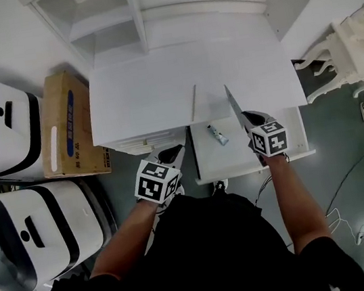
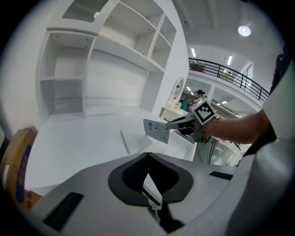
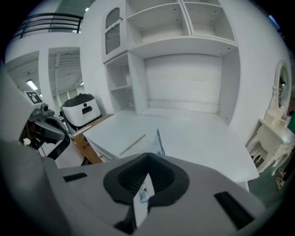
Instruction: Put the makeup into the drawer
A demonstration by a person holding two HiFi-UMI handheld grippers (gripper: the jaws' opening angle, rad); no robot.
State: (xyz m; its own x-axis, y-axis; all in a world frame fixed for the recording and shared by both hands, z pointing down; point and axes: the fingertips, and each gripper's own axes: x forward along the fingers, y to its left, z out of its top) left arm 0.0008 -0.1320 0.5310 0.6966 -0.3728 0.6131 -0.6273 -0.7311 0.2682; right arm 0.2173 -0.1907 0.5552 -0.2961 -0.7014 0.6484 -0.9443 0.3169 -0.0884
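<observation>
My right gripper is shut on a flat makeup packet, held up edge-on above the desk's front edge; its printed face shows in the left gripper view, and it pokes up past the right gripper's jaws. Below it the white drawer stands pulled out, with a small tube lying inside. A thin stick rests on the white desk. My left gripper hovers by the closed drawer fronts left of the open drawer, jaws together, nothing sticking out of them.
White shelves rise behind the desk. A cardboard box and two white machines stand to the left. A white ornate stand and floor cables are on the right.
</observation>
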